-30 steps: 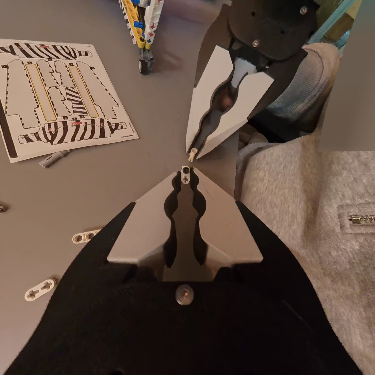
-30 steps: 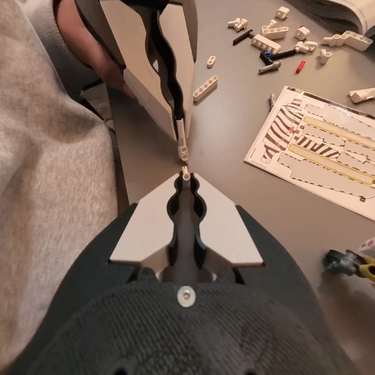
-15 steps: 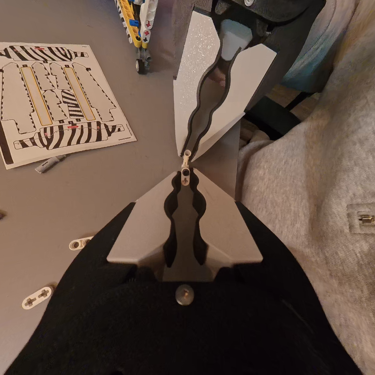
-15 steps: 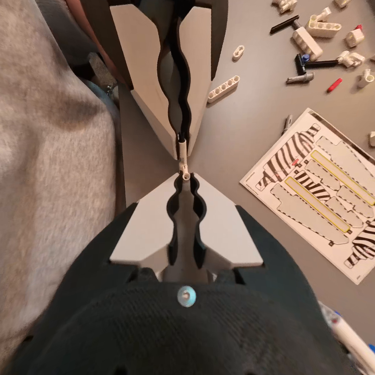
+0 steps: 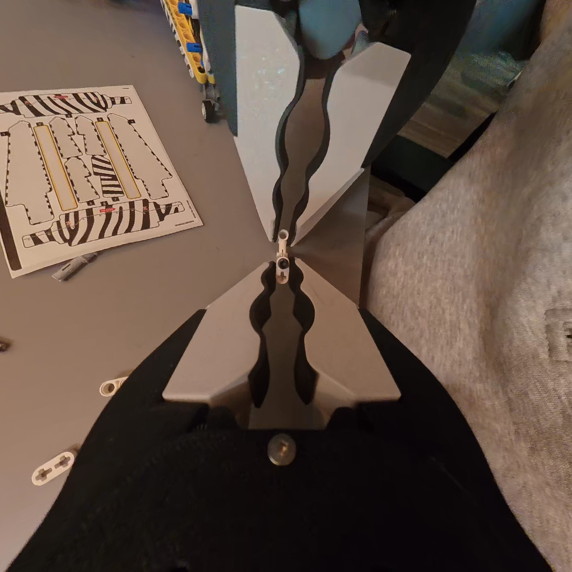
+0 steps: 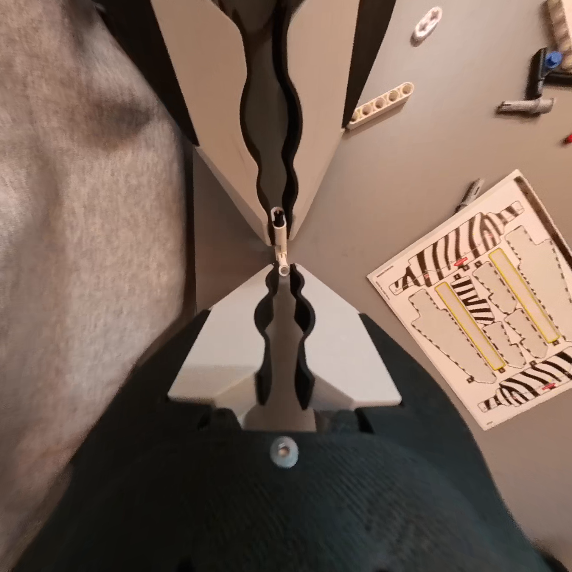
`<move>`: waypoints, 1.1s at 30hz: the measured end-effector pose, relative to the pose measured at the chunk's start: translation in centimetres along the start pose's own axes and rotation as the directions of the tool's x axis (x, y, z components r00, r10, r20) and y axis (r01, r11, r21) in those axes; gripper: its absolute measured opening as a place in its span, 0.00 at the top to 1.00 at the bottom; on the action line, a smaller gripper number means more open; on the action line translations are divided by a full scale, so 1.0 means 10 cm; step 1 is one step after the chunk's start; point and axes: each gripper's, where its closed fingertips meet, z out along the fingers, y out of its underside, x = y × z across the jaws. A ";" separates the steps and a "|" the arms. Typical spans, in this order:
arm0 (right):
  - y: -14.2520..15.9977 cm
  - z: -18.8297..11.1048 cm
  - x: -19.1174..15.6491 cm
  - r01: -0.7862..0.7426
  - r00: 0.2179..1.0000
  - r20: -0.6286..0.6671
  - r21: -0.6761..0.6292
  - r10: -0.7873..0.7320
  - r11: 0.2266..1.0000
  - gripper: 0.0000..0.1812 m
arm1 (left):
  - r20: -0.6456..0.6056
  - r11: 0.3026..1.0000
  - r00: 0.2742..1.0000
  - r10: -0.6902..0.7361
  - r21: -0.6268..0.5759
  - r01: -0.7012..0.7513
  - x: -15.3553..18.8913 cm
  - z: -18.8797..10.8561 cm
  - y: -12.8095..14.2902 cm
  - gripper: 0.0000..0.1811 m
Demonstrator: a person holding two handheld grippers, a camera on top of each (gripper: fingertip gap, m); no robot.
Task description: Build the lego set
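Note:
In the left wrist view my left gripper [image 5: 282,264] is shut on a small white connector piece [image 5: 282,276], held above the grey table [image 5: 130,309]. My right gripper [image 5: 283,240] comes in from the top, shut on a small white pin [image 5: 282,247]. The two grippers are tip to tip and the pin's end meets the connector's hole. In the right wrist view my right gripper [image 6: 282,266] holds the pin [image 6: 282,258] against the connector [image 6: 277,229] in the left gripper [image 6: 278,240]. How deep the pin sits is hidden.
A zebra-striped sticker sheet [image 5: 86,176] lies on the table to the left, also in the right wrist view [image 6: 483,297]. A part-built yellow and white model [image 5: 188,40] stands behind it. Loose white beams [image 6: 380,105] [image 5: 52,467] lie around. A person's grey sweater [image 5: 464,278] borders the table edge. Less than 4 cm separates the two grippers' tips.
The two grippers have closed the gap: the pin and connector were apart one second ago and now touch end to end. The right gripper has swung to face the left one straight on.

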 end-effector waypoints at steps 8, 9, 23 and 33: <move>-0.01 0.00 0.00 -0.034 0.995 0.091 -0.043 0.038 0.998 0.97 | 0.026 0.999 0.999 0.040 0.000 -0.040 0.00 0.00 0.00 0.96; -0.01 0.00 0.00 -0.047 0.994 0.093 -0.040 0.051 0.998 0.97 | 0.024 0.999 0.999 0.035 0.000 -0.035 0.00 0.00 0.00 0.96; -0.03 0.00 0.05 -0.098 0.994 -0.050 -0.017 0.097 0.995 0.97 | 0.030 1.000 1.000 -0.003 0.008 0.003 -0.05 -0.01 -0.01 0.96; -0.04 0.00 0.05 -0.090 0.994 -0.067 -0.027 0.088 0.996 0.97 | 0.024 1.000 1.000 -0.016 0.008 0.016 -0.05 -0.01 0.00 0.96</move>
